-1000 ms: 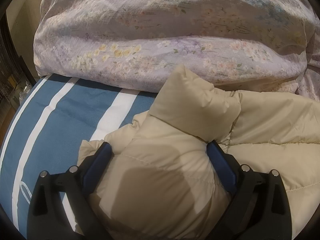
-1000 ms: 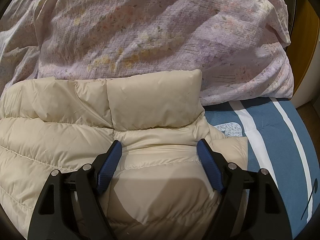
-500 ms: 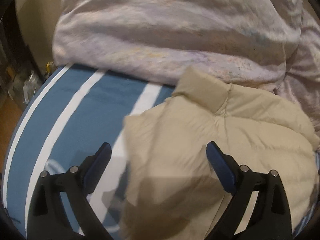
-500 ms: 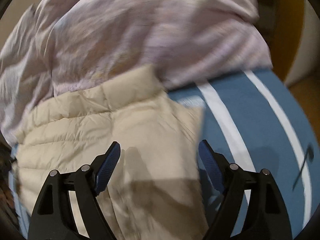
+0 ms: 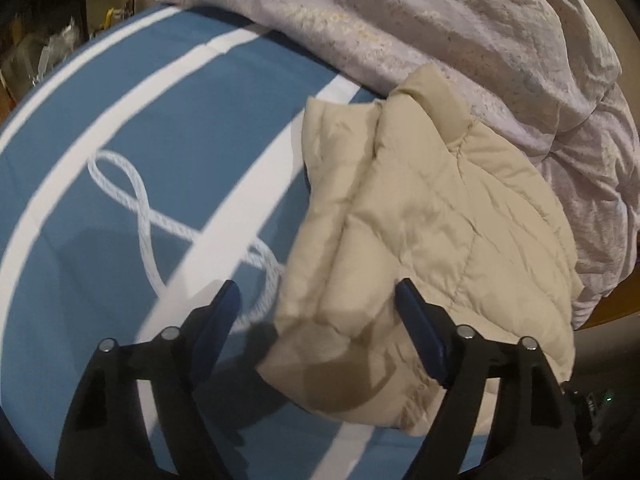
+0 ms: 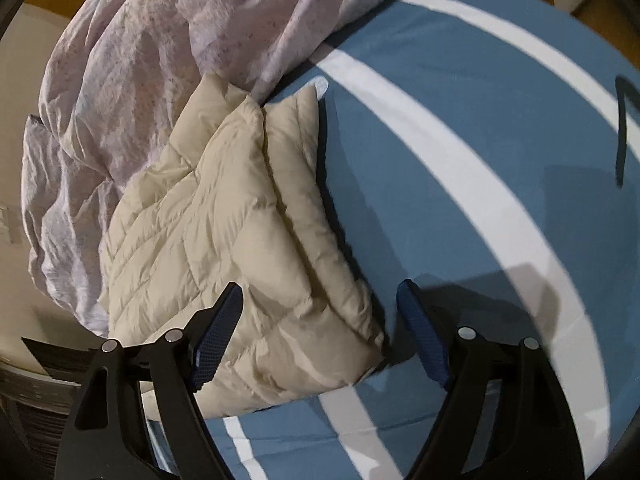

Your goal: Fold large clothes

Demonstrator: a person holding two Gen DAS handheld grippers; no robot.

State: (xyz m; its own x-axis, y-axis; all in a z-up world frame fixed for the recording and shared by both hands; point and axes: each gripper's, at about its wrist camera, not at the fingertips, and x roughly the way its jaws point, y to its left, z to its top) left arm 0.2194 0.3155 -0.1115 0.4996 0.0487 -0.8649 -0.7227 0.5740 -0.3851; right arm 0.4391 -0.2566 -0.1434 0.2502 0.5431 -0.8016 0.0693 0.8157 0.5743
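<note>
Nearest in each wrist view is a claw with its blue pads spread apart and nothing between them. The left claw [image 5: 318,322] hangs above the near left corner of the jacket [image 5: 420,232], and the right claw [image 6: 320,322] hangs above its near right corner; neither touches the cloth.

The cream quilted jacket [image 6: 224,240] lies folded into a thick, roughly oblong bundle on the blue bed cover [image 5: 132,128] with white stripes, its collar end pointing away. Beyond it, touching the collar end, is a heap of pale floral bedding [image 5: 460,28].

The folding looks done or nearly so, with both claws empty. If another fold is wanted, each claw would need to drop onto a near corner, pinch through the puffy layers and carry them toward the collar.
</note>
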